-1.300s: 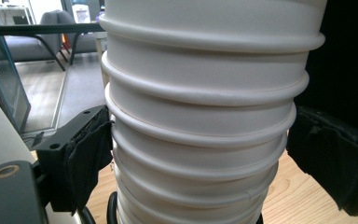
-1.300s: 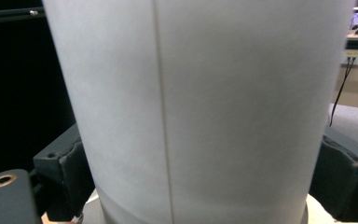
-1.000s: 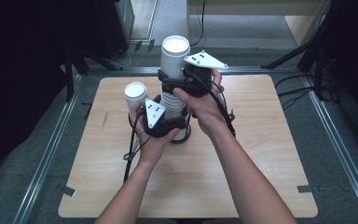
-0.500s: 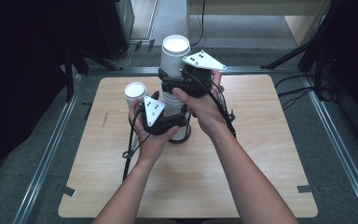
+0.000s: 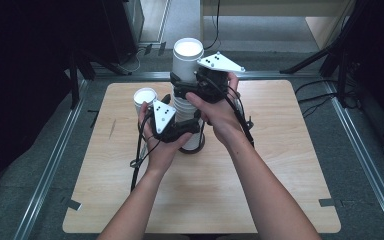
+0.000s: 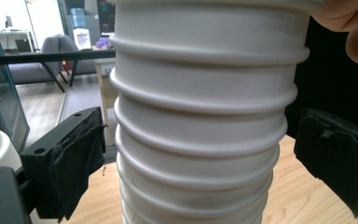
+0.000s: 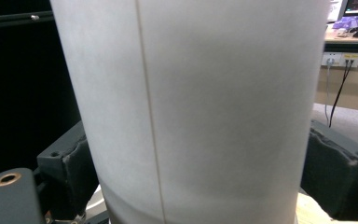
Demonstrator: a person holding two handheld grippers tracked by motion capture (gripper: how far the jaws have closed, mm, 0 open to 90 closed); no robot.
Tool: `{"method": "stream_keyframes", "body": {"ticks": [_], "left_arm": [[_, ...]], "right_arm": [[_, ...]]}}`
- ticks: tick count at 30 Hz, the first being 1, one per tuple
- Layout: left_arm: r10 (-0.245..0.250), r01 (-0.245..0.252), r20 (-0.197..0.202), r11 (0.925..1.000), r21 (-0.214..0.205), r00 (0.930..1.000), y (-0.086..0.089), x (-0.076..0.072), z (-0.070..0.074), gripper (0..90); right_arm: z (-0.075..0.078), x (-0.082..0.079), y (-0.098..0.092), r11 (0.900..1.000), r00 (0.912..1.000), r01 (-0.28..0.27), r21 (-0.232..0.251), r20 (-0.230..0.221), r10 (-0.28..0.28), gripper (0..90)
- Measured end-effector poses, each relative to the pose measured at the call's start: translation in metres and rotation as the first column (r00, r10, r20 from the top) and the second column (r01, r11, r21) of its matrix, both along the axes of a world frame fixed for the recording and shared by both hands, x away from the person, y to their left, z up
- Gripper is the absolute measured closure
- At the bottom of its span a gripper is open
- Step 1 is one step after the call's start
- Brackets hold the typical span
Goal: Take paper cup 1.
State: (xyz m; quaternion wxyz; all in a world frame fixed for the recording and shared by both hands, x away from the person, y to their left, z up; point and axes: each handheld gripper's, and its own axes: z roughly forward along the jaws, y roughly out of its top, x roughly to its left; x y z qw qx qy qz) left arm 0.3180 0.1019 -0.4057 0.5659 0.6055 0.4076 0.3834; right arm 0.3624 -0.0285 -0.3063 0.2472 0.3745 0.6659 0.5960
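Near the wooden surface (image 5: 280,165) centre, the tall stack of white paper cups (image 5: 189,107) is straddled by loose left jaws; the right gripper (image 5: 200,82) clasps the top cup (image 7: 191,107), whose wall may be crushed or whose stack toppled.

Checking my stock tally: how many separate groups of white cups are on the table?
2: a tall nested stack mid-table, with both grippers around it, and a lone cup to its left. How many cups the stack holds can't be told.
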Motion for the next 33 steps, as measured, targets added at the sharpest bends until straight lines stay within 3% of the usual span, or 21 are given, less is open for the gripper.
{"method": "stream_keyframes", "body": {"ticks": [5,18,30,32,33], "left_arm": [[-0.008,0.009,0.016,0.9999,-0.012,0.9998,0.001,0.0,0.008,2.1],[-0.037,0.038,0.033,0.999,-0.025,0.9988,-0.002,0.005,0.027,2.1],[-0.056,0.057,0.027,0.998,-0.026,0.9981,0.004,0.006,0.027,7.8],[-0.059,0.059,0.027,0.998,-0.021,0.9979,0.004,0.006,0.027,8.6],[-0.061,0.061,0.028,0.9979,-0.021,0.9977,0.005,0.006,0.026,9.0]], "right_arm": [[0.001,-0.001,-0.001,0.9998,0.9999,-0.009,-0.015,0.012,0.01,12.6],[0.002,0.001,-0.004,0.9992,0.9992,-0.038,-0.01,-0.015,0.038,12.6],[-0.001,0.005,-0.006,0.9975,0.997,-0.069,-0.014,-0.036,0.068,9.7],[-0.002,0.005,-0.006,0.9973,0.997,-0.07,-0.02,-0.035,0.07,11.2],[-0.002,0.003,-0.006,0.9978,0.9981,-0.062,-0.026,-0.009,0.061,12.2]]}}
